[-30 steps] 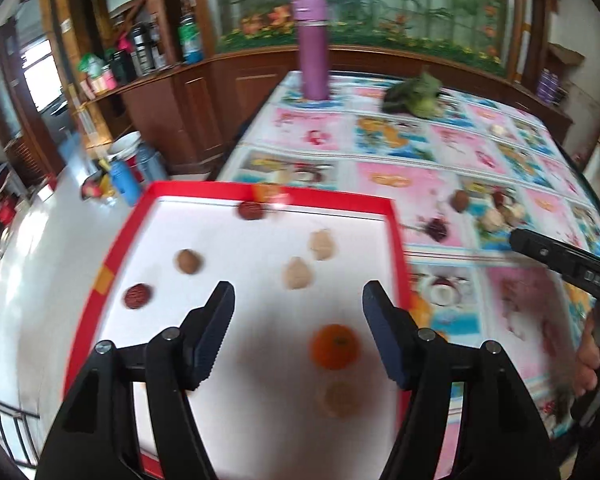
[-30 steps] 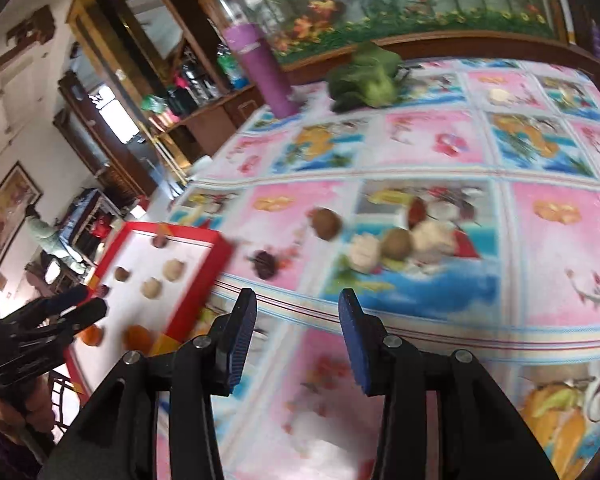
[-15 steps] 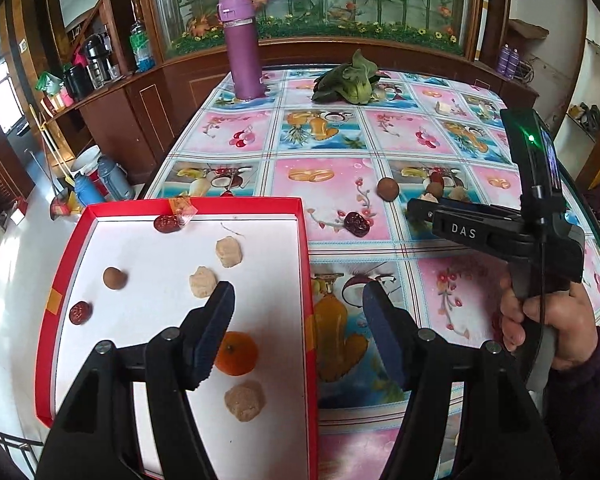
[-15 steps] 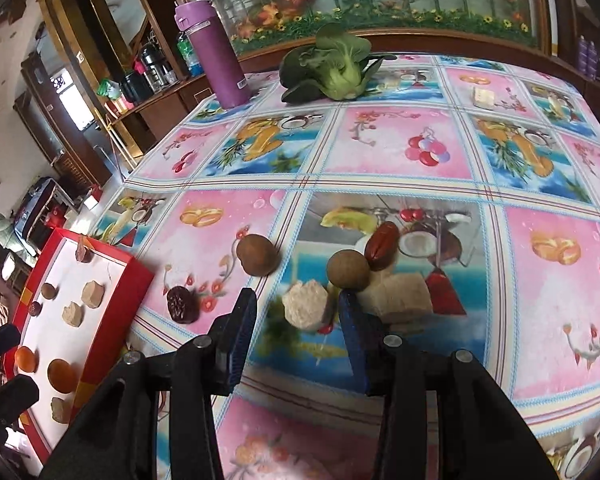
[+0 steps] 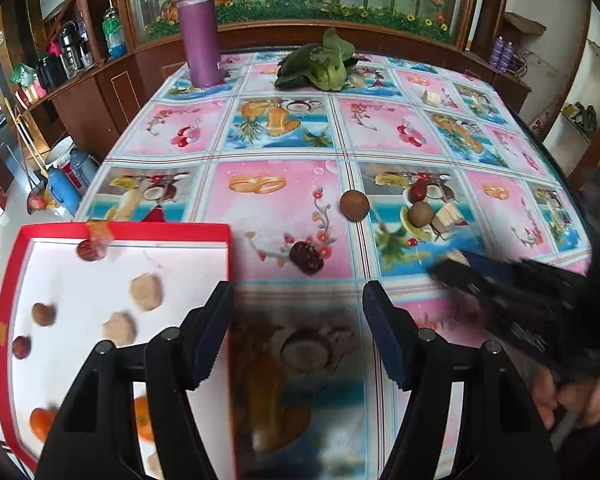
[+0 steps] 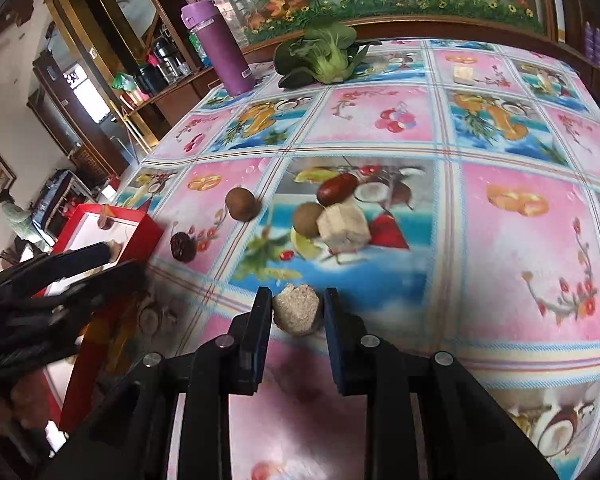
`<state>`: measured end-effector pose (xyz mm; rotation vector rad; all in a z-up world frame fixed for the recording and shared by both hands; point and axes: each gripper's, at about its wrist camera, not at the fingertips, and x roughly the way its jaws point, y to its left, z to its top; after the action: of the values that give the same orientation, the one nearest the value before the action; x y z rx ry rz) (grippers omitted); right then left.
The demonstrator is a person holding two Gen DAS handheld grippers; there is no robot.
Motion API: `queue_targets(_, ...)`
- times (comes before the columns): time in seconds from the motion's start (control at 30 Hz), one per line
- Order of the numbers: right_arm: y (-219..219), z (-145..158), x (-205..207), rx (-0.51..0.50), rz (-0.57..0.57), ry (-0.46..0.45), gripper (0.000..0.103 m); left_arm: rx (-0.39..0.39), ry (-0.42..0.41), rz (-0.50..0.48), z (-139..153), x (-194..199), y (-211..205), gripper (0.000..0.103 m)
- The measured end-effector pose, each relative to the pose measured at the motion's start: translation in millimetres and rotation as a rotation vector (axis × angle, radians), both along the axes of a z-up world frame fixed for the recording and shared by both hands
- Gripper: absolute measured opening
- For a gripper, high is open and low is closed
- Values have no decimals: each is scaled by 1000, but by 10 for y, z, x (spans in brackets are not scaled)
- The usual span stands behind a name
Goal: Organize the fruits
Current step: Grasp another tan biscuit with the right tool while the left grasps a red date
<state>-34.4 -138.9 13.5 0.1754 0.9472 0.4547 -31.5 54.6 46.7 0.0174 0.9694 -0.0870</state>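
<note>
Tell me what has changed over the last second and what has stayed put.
The right gripper has closed on the beige chunk it straddled half a second ago and lifted it from the cluster. The left gripper swung right, off the red tray, still open. The remaining loose fruits haven't moved.

On the table (image 5: 280, 208), the tray (image 5: 228, 248) lies at eight o'clock with fruit pieces (image 5: 146, 292) in it, the fruit cluster (image 5: 422, 214) at three, the bottle (image 5: 198, 24) and leafy vegetable (image 5: 320, 64) at twelve.
</note>
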Motion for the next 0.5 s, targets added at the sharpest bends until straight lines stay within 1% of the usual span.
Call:
queue_targets(0.07,-99,-8,-34,21,-6,5,24,-15,25,15,-85,115,-51,67)
queue_targets(0.13,-138,-8,-35,22,-17,4,24,-25,22,34,-124,183,-73,66)
queue_targets(0.2,-135,-12,-21,44,-9,20,24,-13,15,53,-159,244,-85,66)
queue_targets(0.27,-128,-11,-31,62,-4,31,24,-15,30,71,-219,308,-73,59)
queue_targets(0.33,-114,1,-28,73,0,32,24,-10,49,75,-293,352,-82,56)
queue_targets(0.37,-123,9,-33,72,-5,27,24,-11,58,74,-326,363,-80,51)
queue_targets(0.4,-125,14,-36,67,-9,23,24,-5,56,73,-345,368,-90,51)
queue_targets(0.43,-124,13,-36,68,-9,24,24,11,37,69,-344,361,-110,47)
queue_targets(0.5,-119,-5,-28,70,-9,34,24,12,33,58,-357,369,-135,42)
